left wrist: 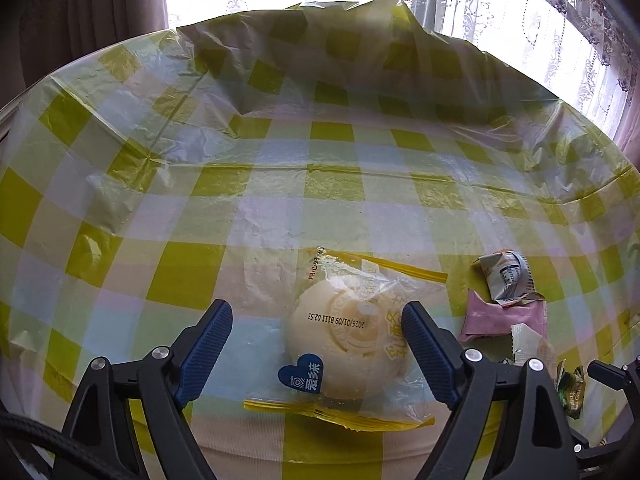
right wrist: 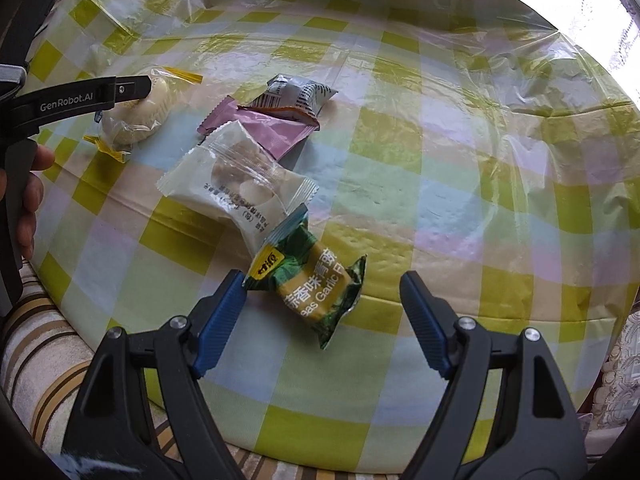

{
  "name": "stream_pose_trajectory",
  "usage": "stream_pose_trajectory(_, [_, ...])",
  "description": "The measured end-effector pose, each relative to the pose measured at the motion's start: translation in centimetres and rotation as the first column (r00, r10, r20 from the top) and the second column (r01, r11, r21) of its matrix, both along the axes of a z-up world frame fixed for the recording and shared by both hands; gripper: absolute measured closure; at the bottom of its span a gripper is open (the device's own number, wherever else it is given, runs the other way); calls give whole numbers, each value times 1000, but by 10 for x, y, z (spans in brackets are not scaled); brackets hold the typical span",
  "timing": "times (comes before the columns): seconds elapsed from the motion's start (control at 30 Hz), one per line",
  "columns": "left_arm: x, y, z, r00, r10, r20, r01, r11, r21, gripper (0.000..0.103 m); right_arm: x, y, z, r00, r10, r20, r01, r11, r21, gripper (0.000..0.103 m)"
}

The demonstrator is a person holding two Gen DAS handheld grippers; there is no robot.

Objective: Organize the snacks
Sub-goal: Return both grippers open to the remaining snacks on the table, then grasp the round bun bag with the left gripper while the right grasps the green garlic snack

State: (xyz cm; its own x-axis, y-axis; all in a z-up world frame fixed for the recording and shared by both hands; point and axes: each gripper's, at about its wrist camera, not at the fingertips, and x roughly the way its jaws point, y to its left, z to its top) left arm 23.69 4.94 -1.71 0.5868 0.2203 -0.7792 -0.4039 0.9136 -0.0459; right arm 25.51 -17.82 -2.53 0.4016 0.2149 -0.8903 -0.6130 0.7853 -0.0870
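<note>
While our left tongs [left wrist: 316,344] stand wide around the round pale cake in its clear crinkly wrapper [left wrist: 344,344], pads not pressing, our right tongs [right wrist: 320,316] gape over the puffy green-and-yellow pea packet [right wrist: 310,288], one ribbed blue pad at its crimped corner. Just beyond lie a white pillow pack [right wrist: 240,184], a flat pink sachet [right wrist: 264,132] and a grey pouch [right wrist: 296,94], on the worktop's glossy checked plastic cover [right wrist: 460,184].
</note>
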Motion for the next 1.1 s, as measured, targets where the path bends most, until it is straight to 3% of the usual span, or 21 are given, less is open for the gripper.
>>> stream_pose_trajectory(0.3, [5, -2, -9, 999, -39, -1, 39, 998, -43, 14, 15, -17, -1, 994, -100, -53, 102, 994, 39, 22])
stream_pose_trajectory(0.4, [6, -2, -11, 999, -49, -2, 49, 997, -58, 14, 11, -34, 9, 979, -170, -109, 183, 976, 119, 15])
stream_pose_trajectory(0.57, [8, 0, -18, 998, -62, -22, 59, 993, -98, 13, 6, -37, 17, 957, -255, -137, 276, 947, 165, 15])
stream_pose_trajectory(0.7, [9, -5, -21, 995, -96, -32, 91, 989, -118, 31, 8, -25, 18, 944, -308, -117, 324, 934, 152, 15])
stream_pose_trajectory(0.93, [7, -7, -18, 995, -99, -33, 95, 989, -110, 35, 21, -27, 9, 909, -395, -131, 412, 899, 147, 15])
stream_pose_trajectory(1.1, [7, -8, -16, 995, -92, -28, 89, 991, -98, 38, 26, -24, 0, 908, -396, -137, 412, 903, 120, 17])
